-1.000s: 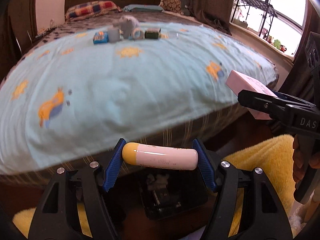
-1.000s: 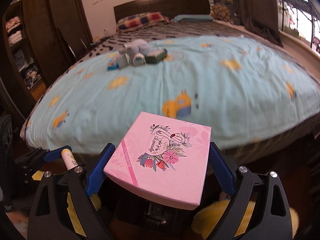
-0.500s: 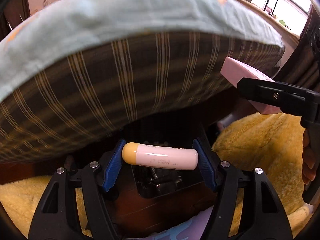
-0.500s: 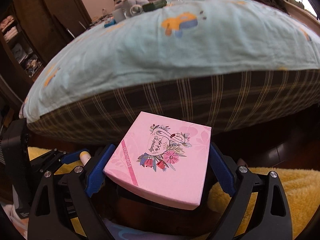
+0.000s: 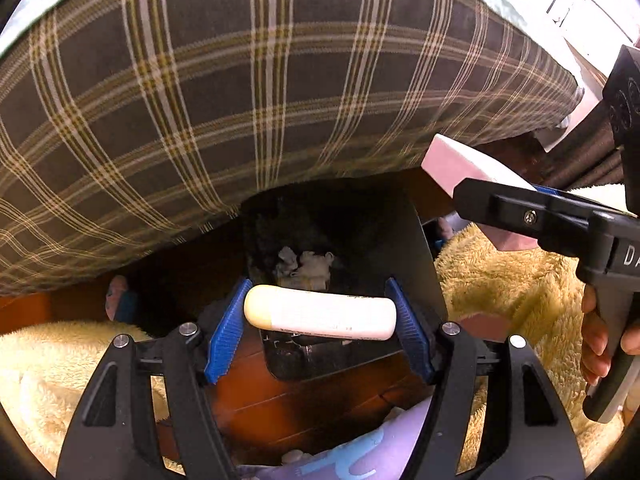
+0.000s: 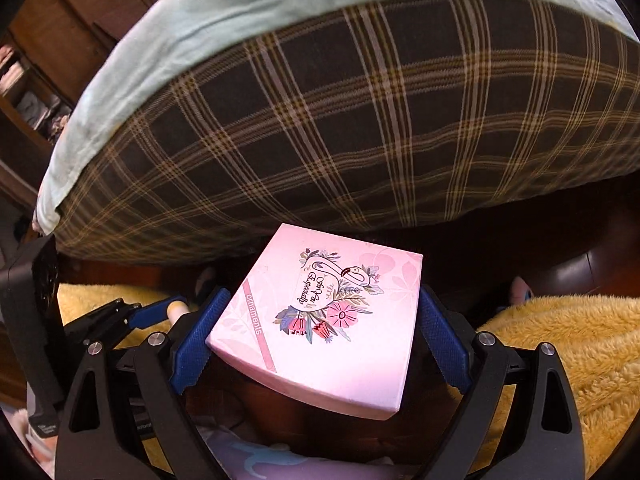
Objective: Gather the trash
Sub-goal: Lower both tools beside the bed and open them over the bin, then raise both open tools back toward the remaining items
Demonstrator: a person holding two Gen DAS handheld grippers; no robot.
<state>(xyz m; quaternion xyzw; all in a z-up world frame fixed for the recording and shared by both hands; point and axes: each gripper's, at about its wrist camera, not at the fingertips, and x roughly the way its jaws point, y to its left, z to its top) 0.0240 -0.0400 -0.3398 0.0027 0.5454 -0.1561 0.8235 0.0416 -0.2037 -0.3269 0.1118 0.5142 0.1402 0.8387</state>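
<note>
Down beside the bed [image 5: 248, 92], I have both claws loaded and low over the floor. My left claw [image 5: 320, 320] is clamped end to end on a cream tube [image 5: 320, 317], lying crosswise between the blue pads so it cannot roll out. It hangs right over the mouth of a dark bin [image 5: 416, 240] tucked against the plaid bed side, with crumpled white scraps [image 5: 306, 266] already inside. I judge that is why the tube is held level and centred there: opening the claw should drop it straight in. My right claw [image 6: 316, 334] grips a pink box [image 6: 320, 332] printed "ornaments" by two opposite edges, lid face up, waiting just to the right of the bin above the yellow fluffy rug [image 6: 568, 352]. I would guess the box goes in second.
</note>
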